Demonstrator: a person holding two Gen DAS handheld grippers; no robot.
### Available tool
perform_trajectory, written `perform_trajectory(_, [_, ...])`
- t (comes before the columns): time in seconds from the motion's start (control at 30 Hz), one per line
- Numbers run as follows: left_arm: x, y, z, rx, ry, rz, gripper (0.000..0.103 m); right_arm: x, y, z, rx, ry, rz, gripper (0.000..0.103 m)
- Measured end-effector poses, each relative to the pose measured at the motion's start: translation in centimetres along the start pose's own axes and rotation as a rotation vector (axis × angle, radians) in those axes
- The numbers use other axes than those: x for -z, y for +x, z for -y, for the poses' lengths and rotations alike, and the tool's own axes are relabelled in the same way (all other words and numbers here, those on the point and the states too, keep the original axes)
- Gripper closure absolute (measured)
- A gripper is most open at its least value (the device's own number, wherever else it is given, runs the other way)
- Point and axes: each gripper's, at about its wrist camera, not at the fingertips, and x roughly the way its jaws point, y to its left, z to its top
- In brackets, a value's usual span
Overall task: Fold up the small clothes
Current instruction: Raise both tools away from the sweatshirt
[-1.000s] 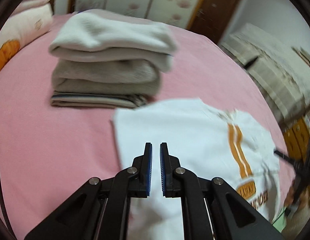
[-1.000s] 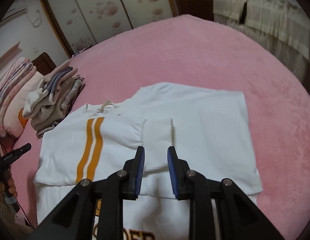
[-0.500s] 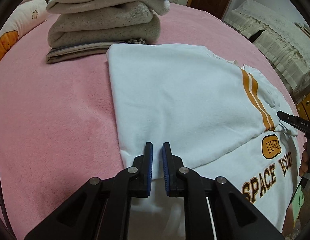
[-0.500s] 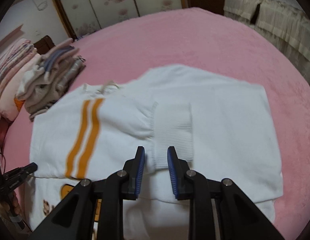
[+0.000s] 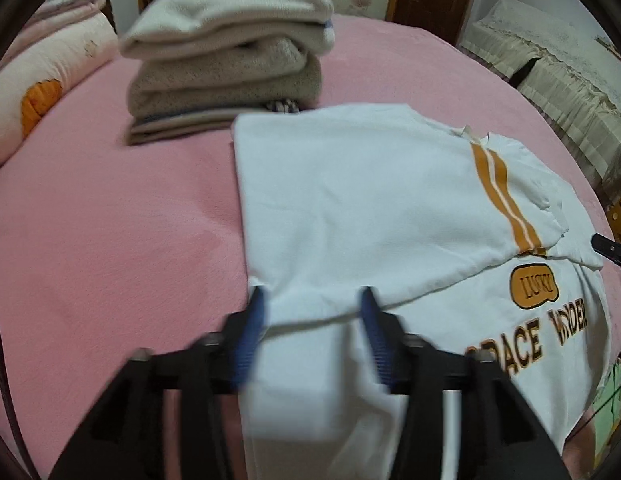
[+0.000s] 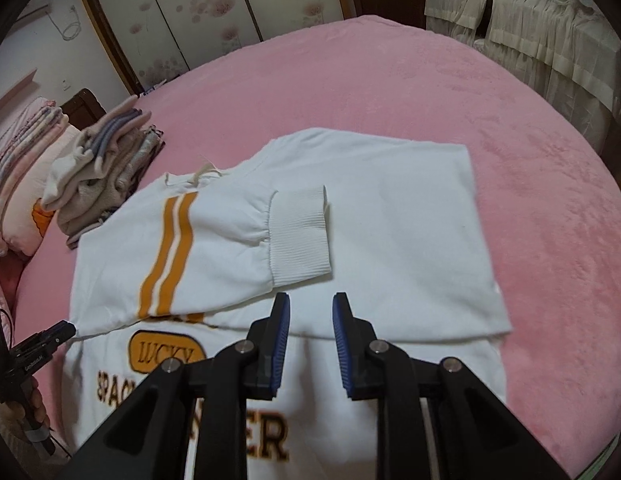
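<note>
A white sweatshirt (image 5: pixel 350 208) with orange sleeve stripes and orange lettering lies on the pink bed; both sleeves are folded across its body. It also shows in the right wrist view (image 6: pixel 390 216), with the ribbed cuff (image 6: pixel 300 236) lying on top. My left gripper (image 5: pixel 312 300) is open and empty, blurred, straddling the folded sleeve's edge at the sweatshirt's left side. My right gripper (image 6: pixel 309 304) is open and empty, just below the cuff over the sweatshirt. The left gripper's tip also shows in the right wrist view (image 6: pixel 38 346), and the right's in the left wrist view (image 5: pixel 610 246).
A stack of folded clothes (image 5: pixel 226 64) stands beyond the sweatshirt, touching its far corner; it also shows in the right wrist view (image 6: pixel 102 176). A pillow (image 5: pixel 38 96) lies far left. The pink bed (image 6: pixel 530 168) stretches to the right. A draped cabinet (image 6: pixel 530 28) stands beyond.
My left gripper has opened wide from nearly shut and pulled back toward the sweatshirt's near edge. My right gripper has drawn back from the cuff; its jaws stay open.
</note>
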Motion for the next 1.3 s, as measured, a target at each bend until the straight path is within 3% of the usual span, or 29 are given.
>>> perform_trajectory(0.03, [0.2,-1.2,0.1,-0.036,-0.005,0.031,0.020,0.1,-0.8,-0.1,-0.001,-0.001,0.010,0.082])
perform_trajectory(0.07, [0.2,-2.0,0.3,-0.052,-0.008,0.052,0.017,0.2,-1.8,-0.3,-0.005,-0.005,0.026,0.082])
perform_trajectory(0.33, [1.0,-10.0,1.3,0.005,-0.101,0.136,0.017,1.3,-9.5,-1.1,-0.062,-0.005,0.130,0.080])
perform_trajectory(0.47, [1.8,-14.2,2.1,0.010,-0.132,0.198,0.008,2.4,-13.4,-1.3,-0.076,-0.006,0.190,0.076])
perform_trajectory(0.53, [2.3,-16.1,2.4,0.014,-0.134,0.228,0.006,3.2,-15.0,-1.3,-0.084,-0.003,0.220,0.064])
perform_trajectory(0.73, [4.3,-19.7,4.0,0.005,-0.104,0.290,0.001,5.4,-18.0,-1.7,-0.100,-0.015,0.277,0.064])
perform_trajectory(1.03, [7.1,-20.5,5.7,-0.031,-0.060,0.299,0.001,9.1,-19.8,-2.5,-0.144,-0.134,0.327,0.064])
perform_trajectory(1.3, [10.5,-15.8,3.5,-0.025,-0.105,0.193,0.001,13.3,-17.1,-1.0,-0.108,-0.197,0.232,0.064])
